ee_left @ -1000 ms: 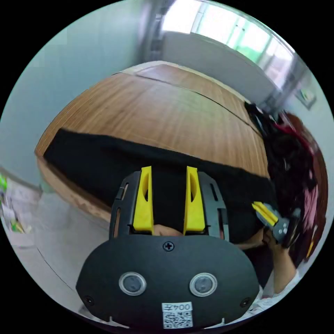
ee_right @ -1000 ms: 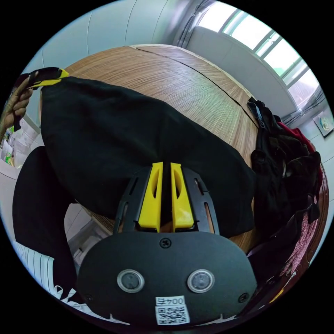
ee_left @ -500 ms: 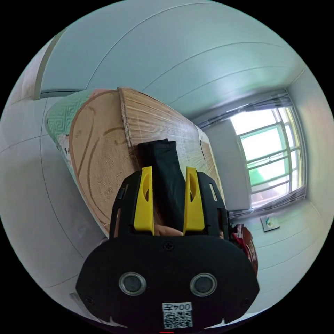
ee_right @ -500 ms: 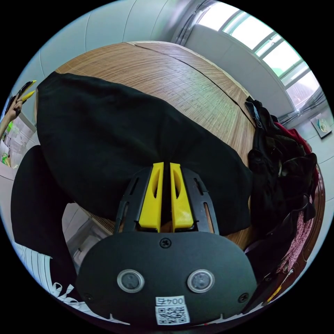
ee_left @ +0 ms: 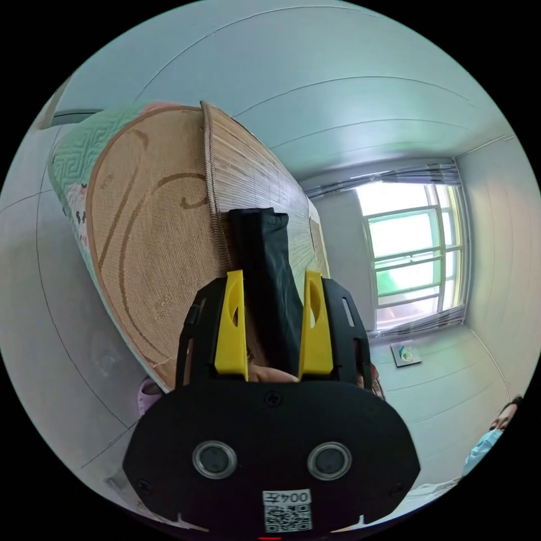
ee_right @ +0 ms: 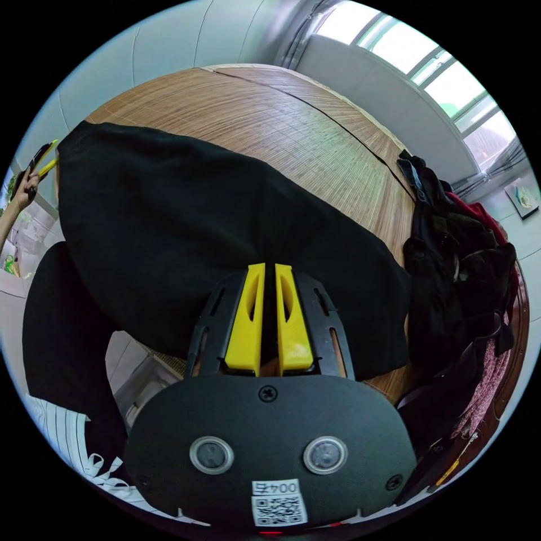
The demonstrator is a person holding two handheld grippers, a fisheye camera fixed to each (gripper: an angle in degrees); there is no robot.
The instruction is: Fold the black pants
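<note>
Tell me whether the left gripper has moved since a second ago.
Yes. In the right gripper view, the left gripper has let go and backed off the black pants corner.

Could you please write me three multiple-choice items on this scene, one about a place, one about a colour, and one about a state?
1. Where is the pile of clothes in the right gripper view?
A. On the mat's right side, beside the black pants
B. On the floor
C. On the window sill

2. What colour are the fingers?
A. Red
B. Yellow
C. White

3. How is the right gripper?
A. Wide open
B. Lying on the mat
C. Shut on the black pants

Answers:
1 A, the pile of clothes lies on the woven mat right of the black pants.
2 B, the fingers are yellow.
3 C, the right gripper pinches black fabric.
</note>
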